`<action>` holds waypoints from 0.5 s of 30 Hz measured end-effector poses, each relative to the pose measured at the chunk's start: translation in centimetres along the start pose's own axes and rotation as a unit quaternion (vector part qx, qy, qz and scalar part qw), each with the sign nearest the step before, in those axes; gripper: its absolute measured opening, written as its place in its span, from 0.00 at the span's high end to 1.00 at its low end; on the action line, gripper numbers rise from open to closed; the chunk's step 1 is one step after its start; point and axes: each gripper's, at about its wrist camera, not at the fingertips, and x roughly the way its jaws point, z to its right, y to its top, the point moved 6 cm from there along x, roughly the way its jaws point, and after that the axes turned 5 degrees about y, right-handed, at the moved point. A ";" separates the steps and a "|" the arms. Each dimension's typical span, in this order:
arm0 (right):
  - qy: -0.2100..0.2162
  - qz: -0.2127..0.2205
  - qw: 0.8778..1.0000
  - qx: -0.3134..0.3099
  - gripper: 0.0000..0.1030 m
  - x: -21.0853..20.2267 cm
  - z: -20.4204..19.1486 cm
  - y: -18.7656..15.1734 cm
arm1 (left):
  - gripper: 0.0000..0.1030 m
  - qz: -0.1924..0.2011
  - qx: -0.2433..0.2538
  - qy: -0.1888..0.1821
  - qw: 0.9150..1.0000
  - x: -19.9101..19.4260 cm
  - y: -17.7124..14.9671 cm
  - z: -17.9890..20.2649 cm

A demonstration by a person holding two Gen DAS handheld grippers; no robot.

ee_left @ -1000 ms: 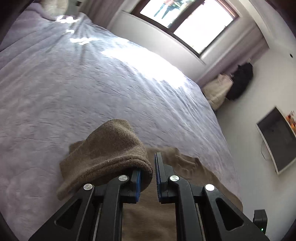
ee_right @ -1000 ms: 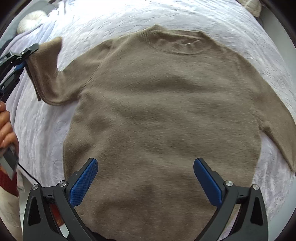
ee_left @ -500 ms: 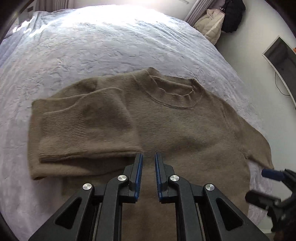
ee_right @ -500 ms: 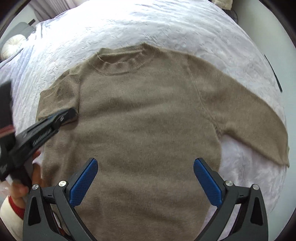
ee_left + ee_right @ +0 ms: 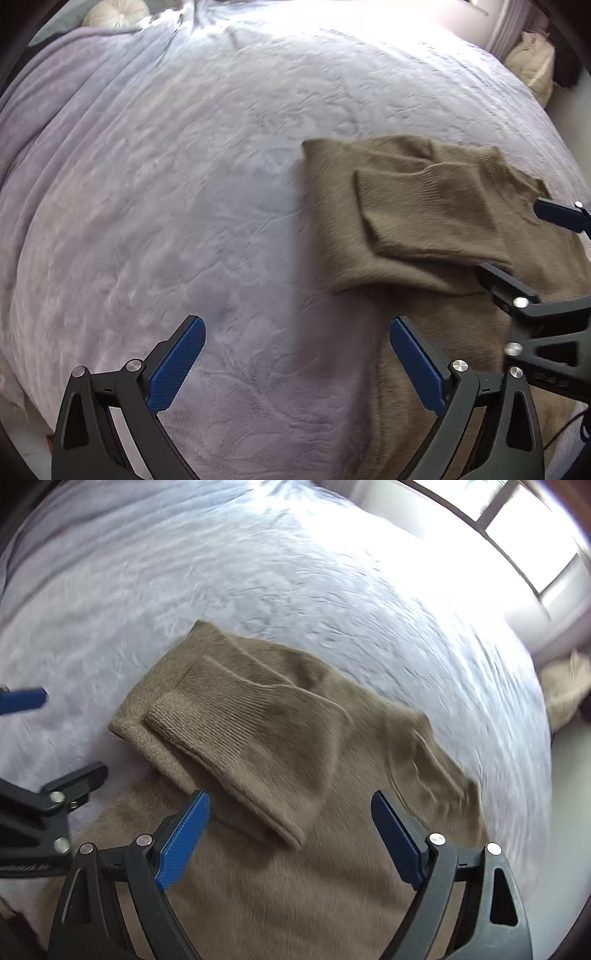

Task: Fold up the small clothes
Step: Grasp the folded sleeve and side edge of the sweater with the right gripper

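Note:
A tan knit sweater lies flat on the lilac bedspread, with one sleeve folded over its body. My left gripper is open and empty, over the bedspread at the sweater's left edge. My right gripper is open and empty, just above the sweater's body near the folded sleeve's lower end. The right gripper also shows at the right of the left wrist view, and the left gripper at the left of the right wrist view.
A round cream cushion lies at the head of the bed. Beige bags stand on the floor past the bed's far side. A bright window is beyond the bed.
My left gripper let go of the sleeve, which now lies folded on the sweater, then opened wide and swung left. My right gripper moved over to the folded sleeve.

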 end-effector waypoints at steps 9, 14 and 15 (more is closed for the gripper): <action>-0.041 -0.005 0.999 -0.008 0.92 3.7 0.6 0.8 | 0.03 -0.012 -0.003 -0.005 1.000 2.8 0.2 2.4; 0.015 0.030 0.975 0.221 0.89 2.0 8.5 -1.4 | 0.03 -0.016 -0.013 0.007 1.000 3.9 1.2 3.3; 0.052 0.028 0.956 0.288 0.89 2.5 10.4 -2.9 | 0.03 -0.017 -0.015 0.009 1.000 4.2 1.4 3.4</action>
